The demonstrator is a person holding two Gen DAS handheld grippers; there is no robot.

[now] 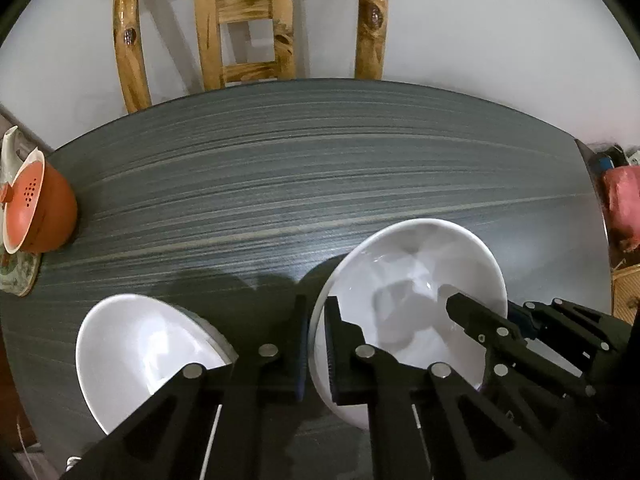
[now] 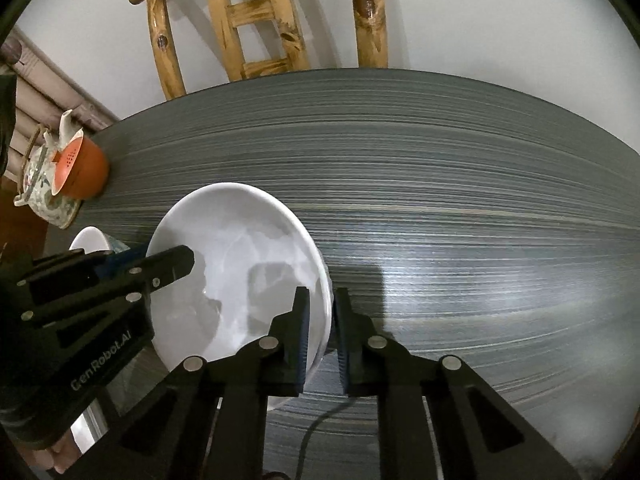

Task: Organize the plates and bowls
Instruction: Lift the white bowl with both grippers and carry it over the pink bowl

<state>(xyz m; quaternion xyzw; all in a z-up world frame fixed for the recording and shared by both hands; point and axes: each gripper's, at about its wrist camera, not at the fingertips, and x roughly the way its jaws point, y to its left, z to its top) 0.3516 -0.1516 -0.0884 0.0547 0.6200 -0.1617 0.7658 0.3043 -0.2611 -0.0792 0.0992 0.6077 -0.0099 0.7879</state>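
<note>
A large white bowl (image 1: 416, 280) is tilted above the dark striped table (image 1: 320, 168). My left gripper (image 1: 316, 344) is shut on its left rim. My right gripper (image 2: 322, 336) is shut on its right rim; the same bowl fills the middle left of the right wrist view (image 2: 240, 256). A second white bowl (image 1: 140, 352) sits on the table at the lower left, beside my left gripper; a bit of it shows in the right wrist view (image 2: 90, 240). The right gripper shows at the right of the left wrist view (image 1: 480, 320).
An orange-brown strainer cup (image 1: 40, 208) leans on a floral teapot (image 2: 40, 184) at the table's left edge. A wooden chair (image 1: 248, 32) stands behind the far edge. A pink object (image 1: 624, 200) lies beyond the right edge.
</note>
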